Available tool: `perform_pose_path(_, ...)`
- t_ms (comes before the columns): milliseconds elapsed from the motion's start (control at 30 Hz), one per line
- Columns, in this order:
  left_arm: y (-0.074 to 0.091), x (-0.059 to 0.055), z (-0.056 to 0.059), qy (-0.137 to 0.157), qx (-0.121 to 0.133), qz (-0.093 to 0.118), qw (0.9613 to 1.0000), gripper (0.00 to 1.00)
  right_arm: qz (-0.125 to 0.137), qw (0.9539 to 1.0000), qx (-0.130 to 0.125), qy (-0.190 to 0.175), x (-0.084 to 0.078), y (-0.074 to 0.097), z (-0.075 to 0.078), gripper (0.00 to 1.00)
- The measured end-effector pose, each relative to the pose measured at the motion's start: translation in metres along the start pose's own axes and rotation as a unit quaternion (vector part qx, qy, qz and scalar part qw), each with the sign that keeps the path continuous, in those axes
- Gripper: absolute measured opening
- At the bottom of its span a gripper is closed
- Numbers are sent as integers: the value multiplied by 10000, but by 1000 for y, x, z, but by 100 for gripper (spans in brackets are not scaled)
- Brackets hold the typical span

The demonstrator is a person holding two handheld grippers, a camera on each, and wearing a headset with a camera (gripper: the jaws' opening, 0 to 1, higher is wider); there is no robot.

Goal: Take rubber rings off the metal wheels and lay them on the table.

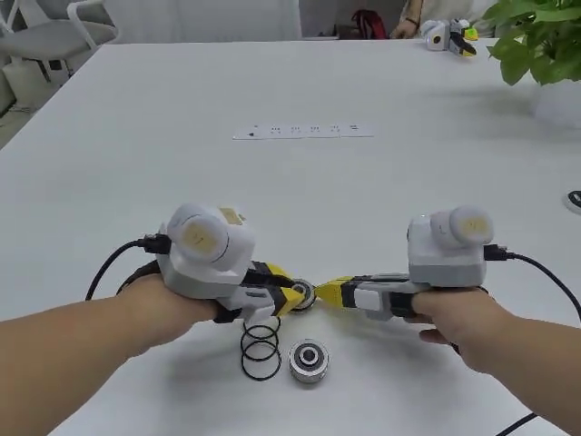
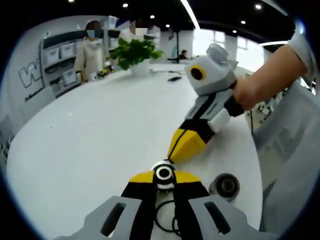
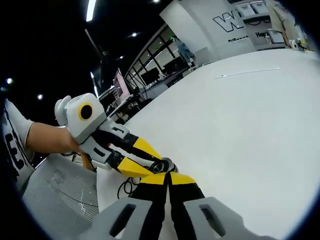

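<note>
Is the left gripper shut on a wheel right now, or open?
Shut: in the left gripper view, the yellow jaws of the left gripper clamp a metal wheel between their tips.

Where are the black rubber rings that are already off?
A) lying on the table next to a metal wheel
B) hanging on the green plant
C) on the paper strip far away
A: in the head view the black rubber rings lie on the white table close beside a metal wheel, near the person and far from the plant and the paper strip.
</note>
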State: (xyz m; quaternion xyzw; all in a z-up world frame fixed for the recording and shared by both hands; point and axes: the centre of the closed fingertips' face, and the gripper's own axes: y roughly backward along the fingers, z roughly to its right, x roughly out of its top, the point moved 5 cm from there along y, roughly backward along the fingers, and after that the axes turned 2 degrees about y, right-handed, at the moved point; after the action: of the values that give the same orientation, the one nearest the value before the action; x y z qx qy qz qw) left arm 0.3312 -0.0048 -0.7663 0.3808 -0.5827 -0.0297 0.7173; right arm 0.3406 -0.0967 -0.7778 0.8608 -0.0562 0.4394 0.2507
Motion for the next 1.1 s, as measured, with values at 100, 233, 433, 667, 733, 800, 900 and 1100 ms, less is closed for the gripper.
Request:
perform_pose_path(100, 0, 0, 0, -2, 18, -6, 10000, 12, 4, 10000, 3, 0, 0, 1, -1, 0)
perform_pose_path(233, 0, 0, 1, -8, 21, -9, 10000, 12, -10, 10000, 8, 7, 0, 1, -2, 0)
perform_pose_path(433, 0, 1, 0, -31, 30, -35, 10000, 11, -19, 10000, 19, 17, 1, 1, -3, 0)
perform_pose_path(667, 0, 1, 0, -50, 36, -63, 10000, 11, -28, 10000, 35, 36, 2, 0, -7, 0)
perform_pose_path(733, 0, 1, 1, -69, 42, -83, 9999, 11, -44, 10000, 45, 61, 2, 0, -8, 0)
perform_pose_path(800, 0, 1, 1, -65, 44, -91, 9999, 11, -46, 9999, 56, 73, 3, 0, -9, 0)
perform_pose_path(900, 0, 1, 1, -61, 50, -91, 9999, 11, -63, 9999, 63, 132, 3, -1, -11, 0)
perform_pose_path(1100, -1, 1, 1, -75, 43, -99, 9999, 11, 118, 9990, 415, 95, 10, -6, -25, 0)
